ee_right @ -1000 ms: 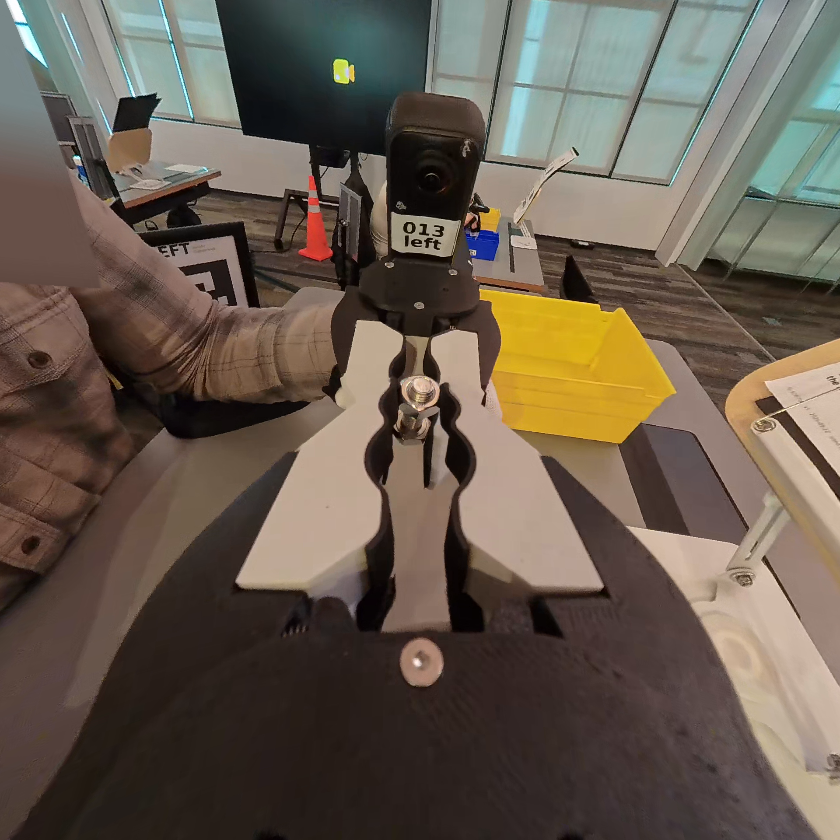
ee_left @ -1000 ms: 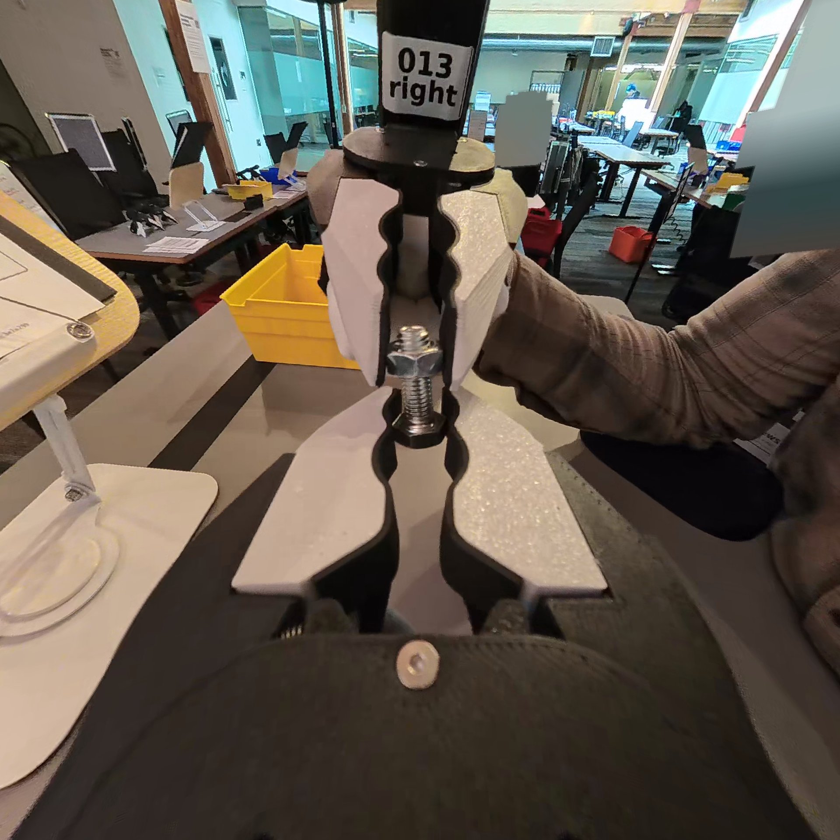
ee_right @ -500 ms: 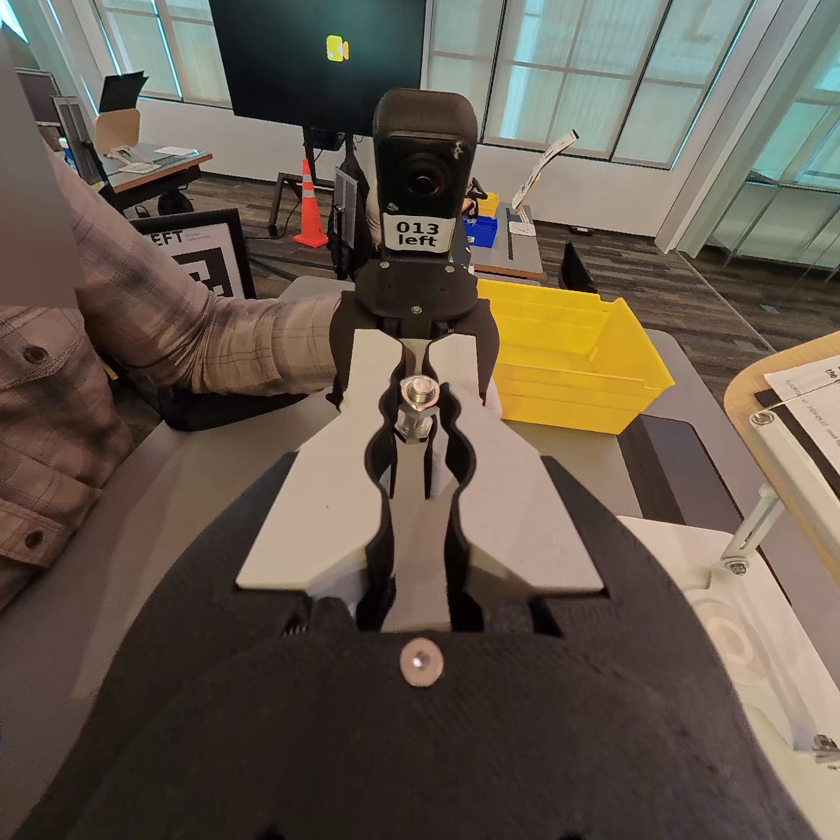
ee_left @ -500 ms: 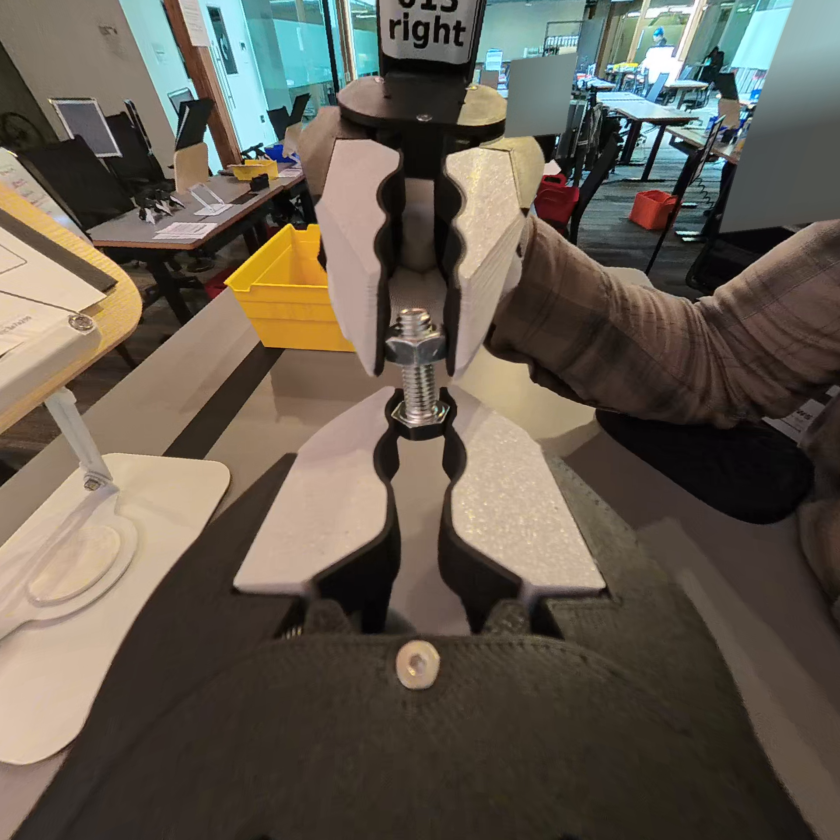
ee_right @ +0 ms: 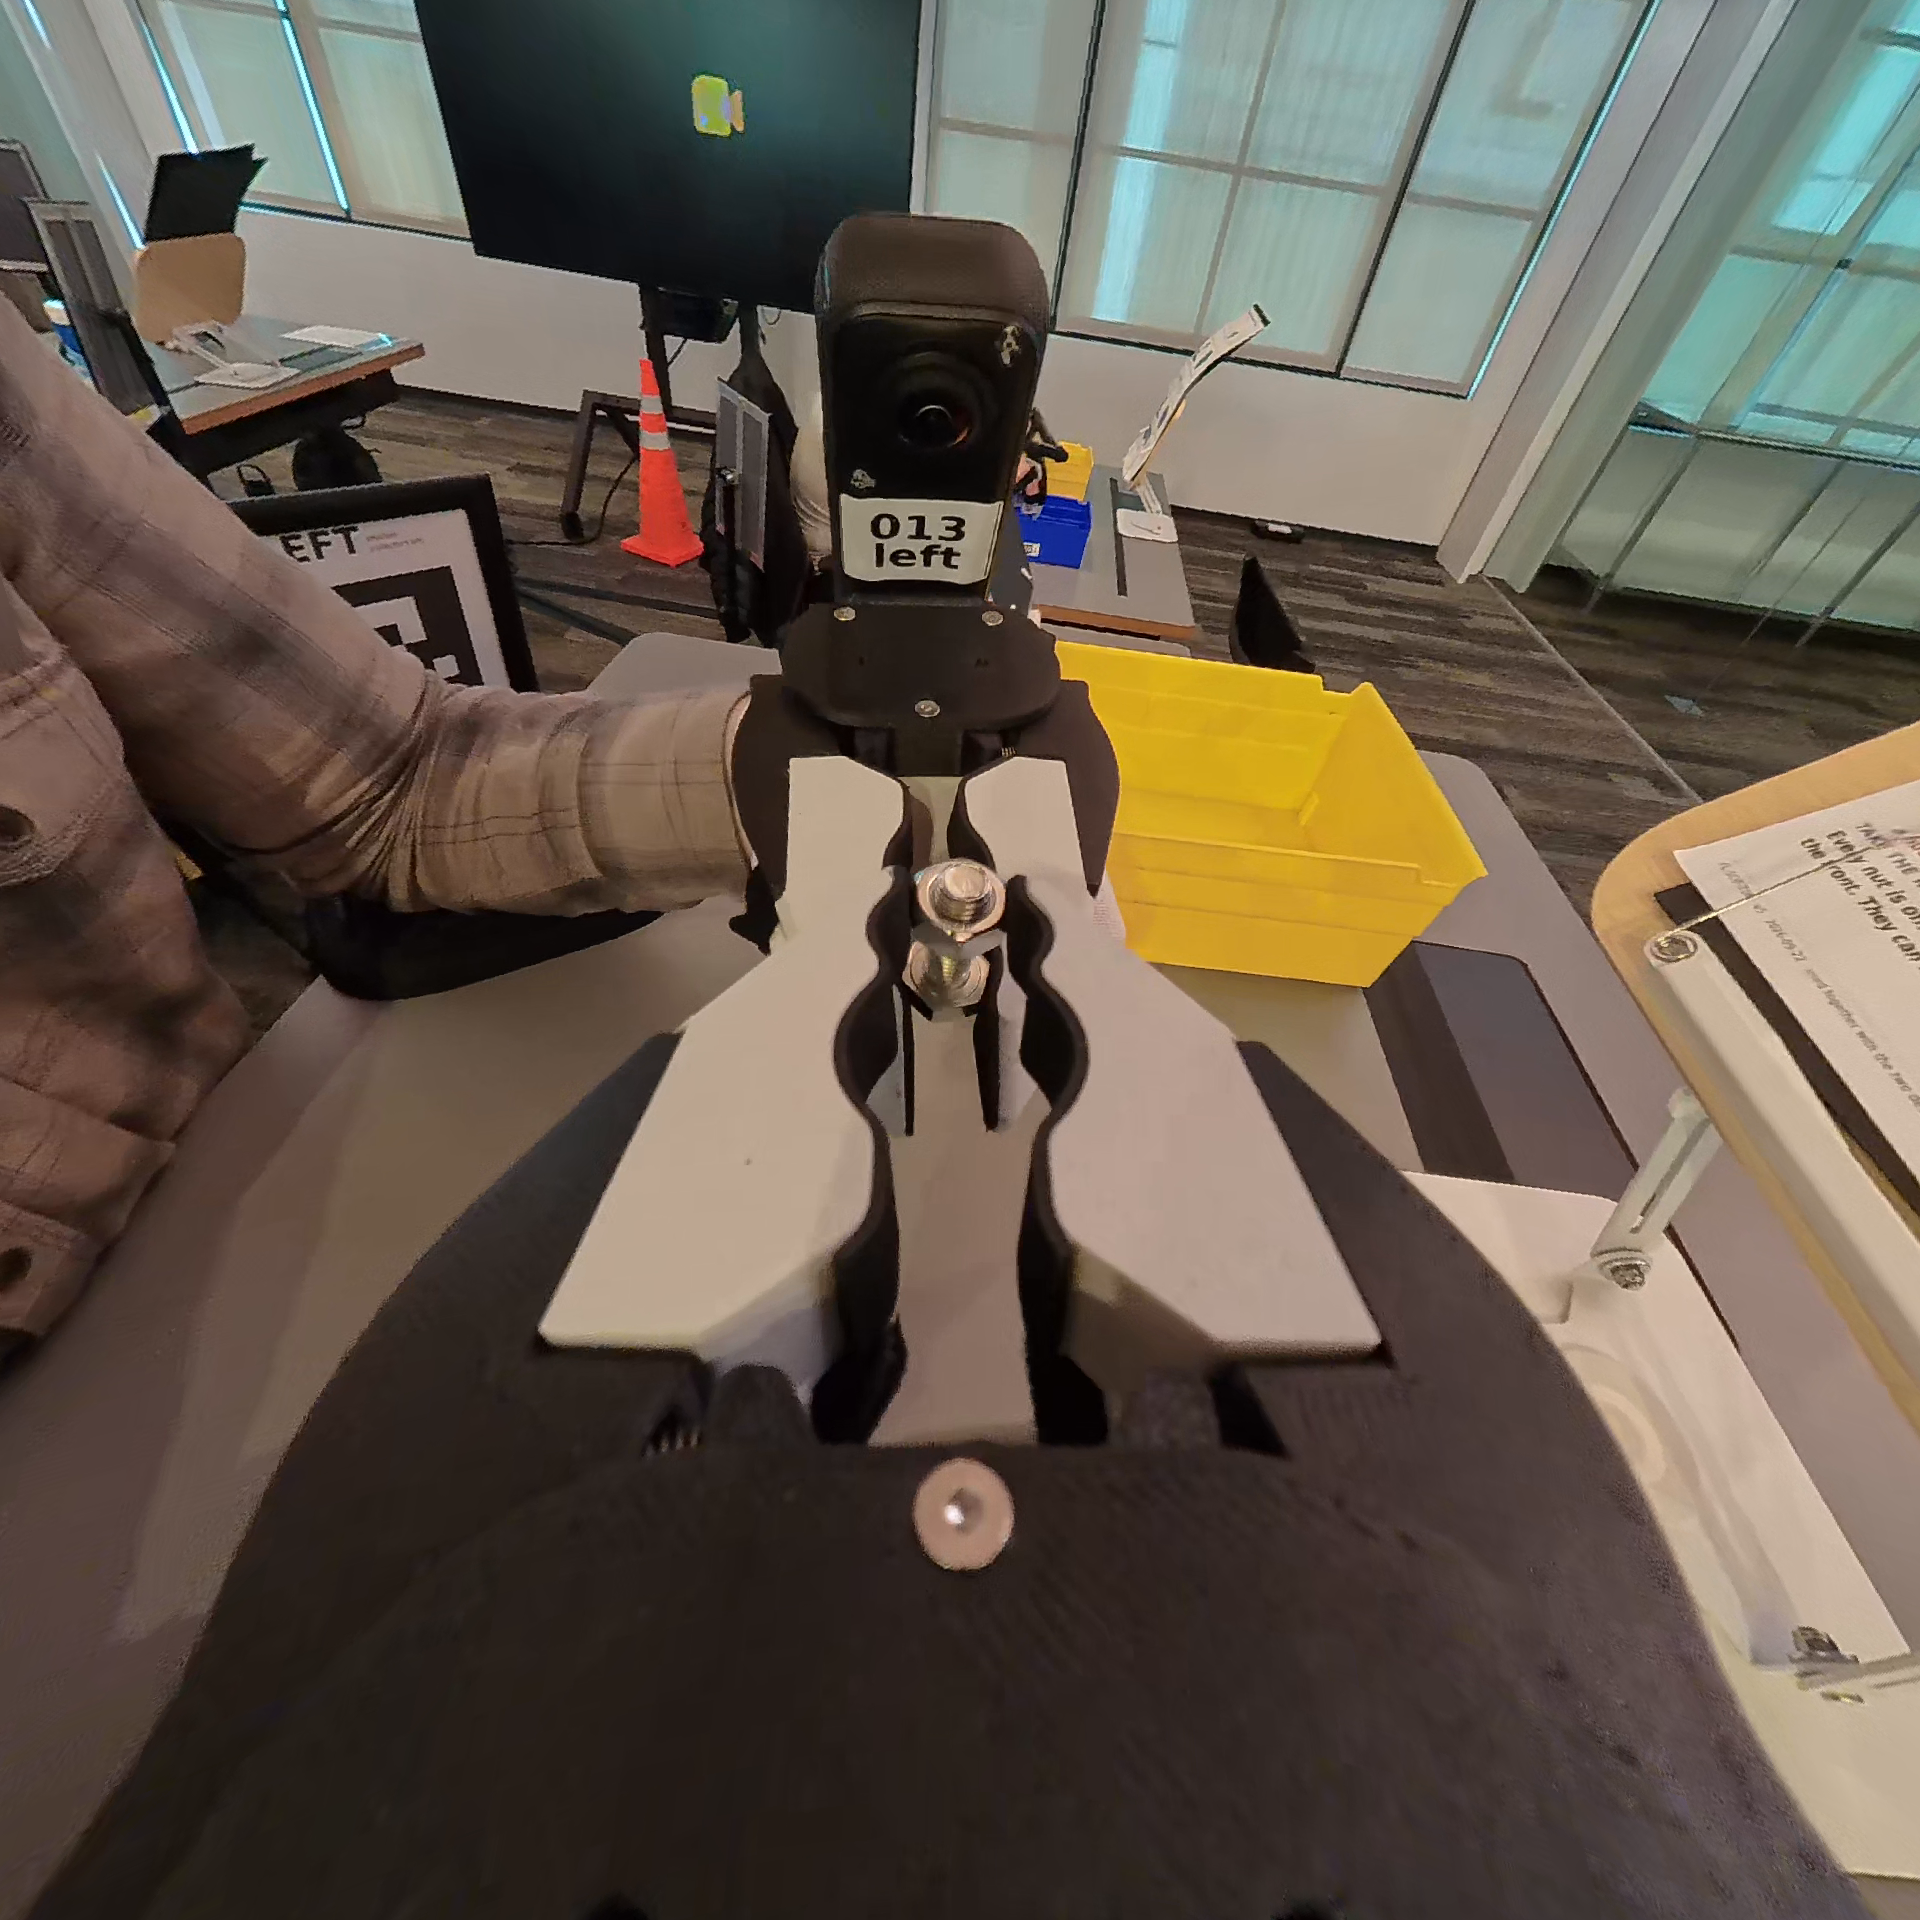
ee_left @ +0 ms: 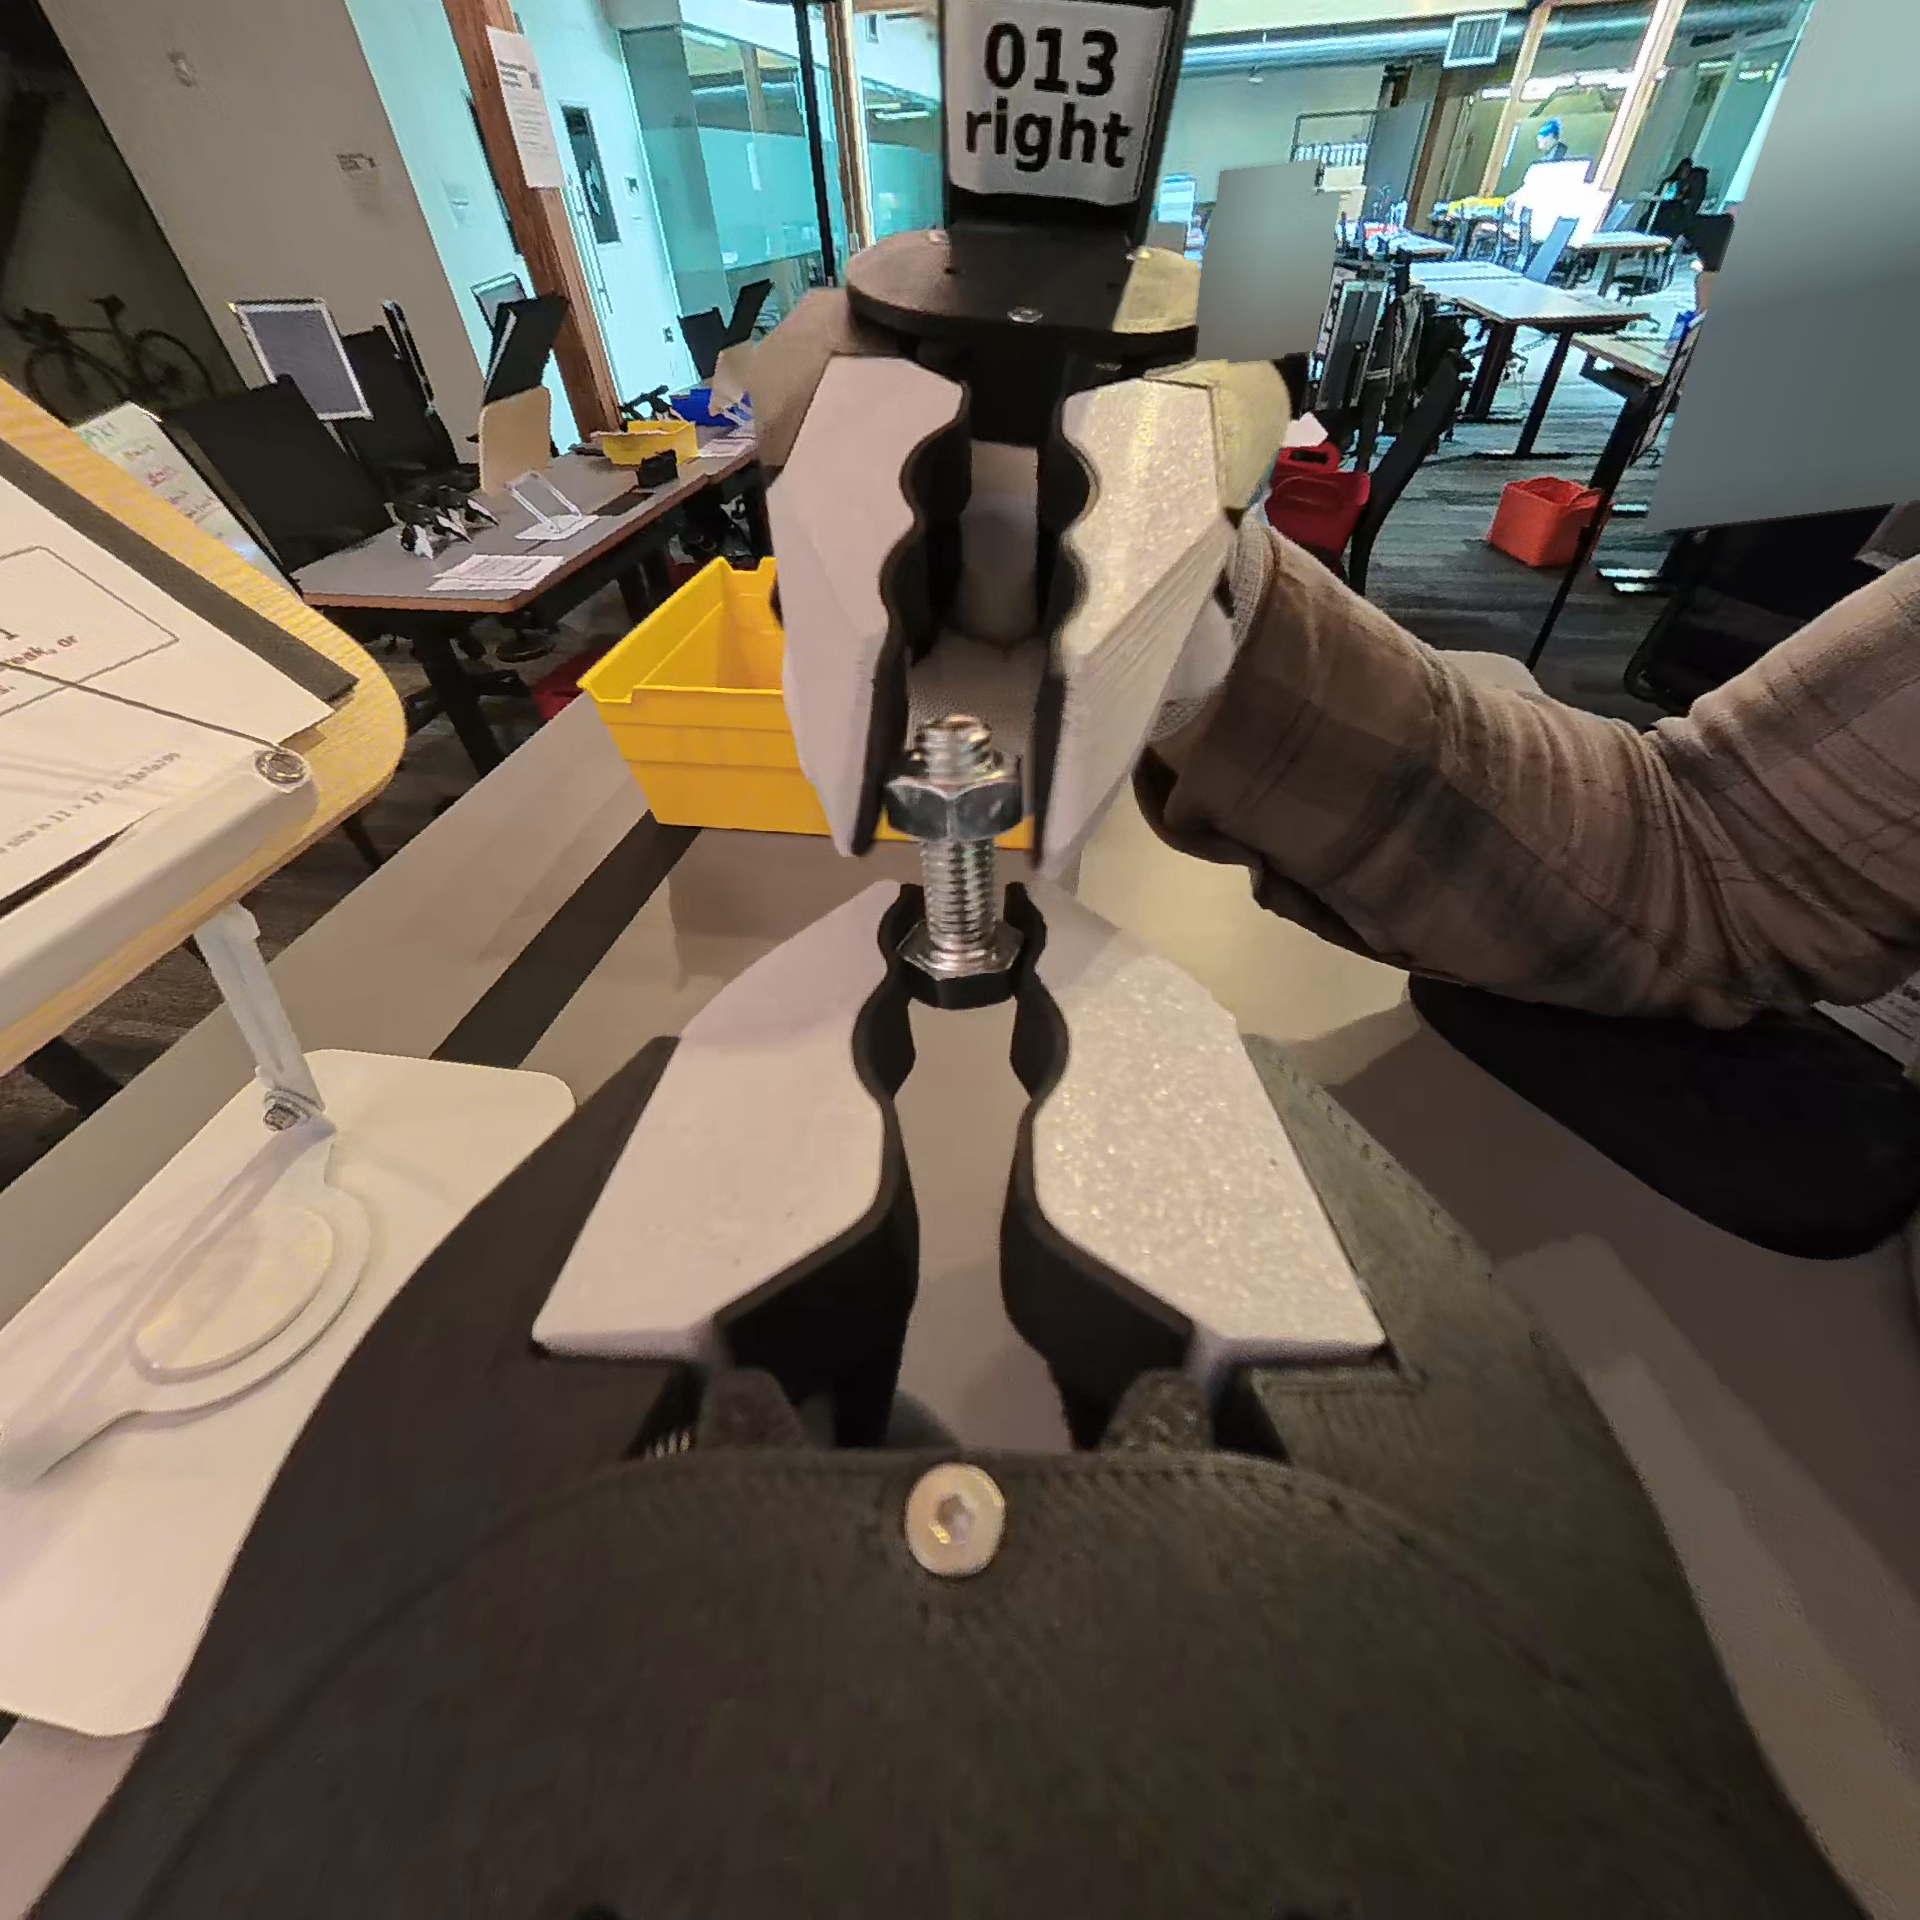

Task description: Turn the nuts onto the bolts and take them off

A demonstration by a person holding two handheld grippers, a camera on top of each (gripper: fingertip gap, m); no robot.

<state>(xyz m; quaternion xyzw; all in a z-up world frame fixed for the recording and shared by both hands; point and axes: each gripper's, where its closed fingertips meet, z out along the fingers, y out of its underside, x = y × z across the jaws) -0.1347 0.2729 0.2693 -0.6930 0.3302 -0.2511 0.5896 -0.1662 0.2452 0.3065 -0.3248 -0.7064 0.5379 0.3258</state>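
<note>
Between the fingertips of the left gripper (ee_left: 956,935), the hexagonal head of a silver threaded steel bolt (ee_left: 951,894) is clamped, shank pointing straight away from the camera. The right gripper (ee_left: 951,831) faces it head-on and is closed on the silver hexagonal nut (ee_left: 951,805), which sits near the bolt's far end with a few threads showing beyond it. Over the last second the right gripper has rolled a little about the bolt's axis and the pair has shifted slightly in view, yet the nut's place on the thread looks almost unchanged. I judge a turning stroke is under way, with most of the thread between nut and head left to travel if it is going on. Both grippers are held in the air above the grey table (ee_left: 769,894), tip to tip. A plaid-sleeved forearm (ee_left: 1507,810) reaches in behind the right one, ahead of a yellow plastic bin (ee_left: 707,727).
</note>
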